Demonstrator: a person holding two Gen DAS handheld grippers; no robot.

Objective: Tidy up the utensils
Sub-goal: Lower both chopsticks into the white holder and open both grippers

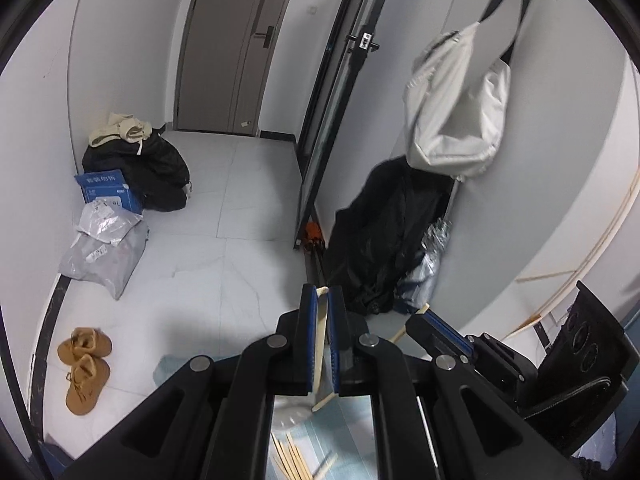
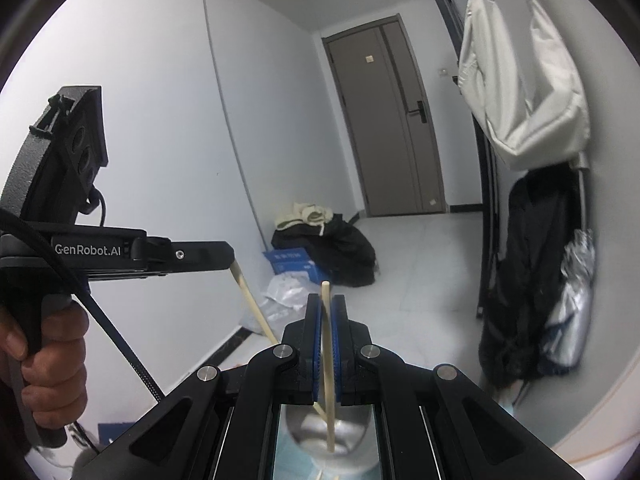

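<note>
1. Our left gripper (image 1: 323,300) is clamped on a chopstick (image 1: 320,344) running lengthwise between its pads, tip forward
2. Our right gripper (image 2: 327,308) pinches another chopstick (image 2: 328,360) likewise, its lower end over a metal cup (image 2: 344,432)
3. Loose chopsticks (image 1: 292,456) lie on the blue mat (image 1: 344,432) below

Left gripper (image 1: 322,300) clamped on a pale chopstick (image 1: 319,344); right gripper (image 1: 434,322) alongside, gripping another; loose chopsticks (image 1: 294,458) below.
</note>
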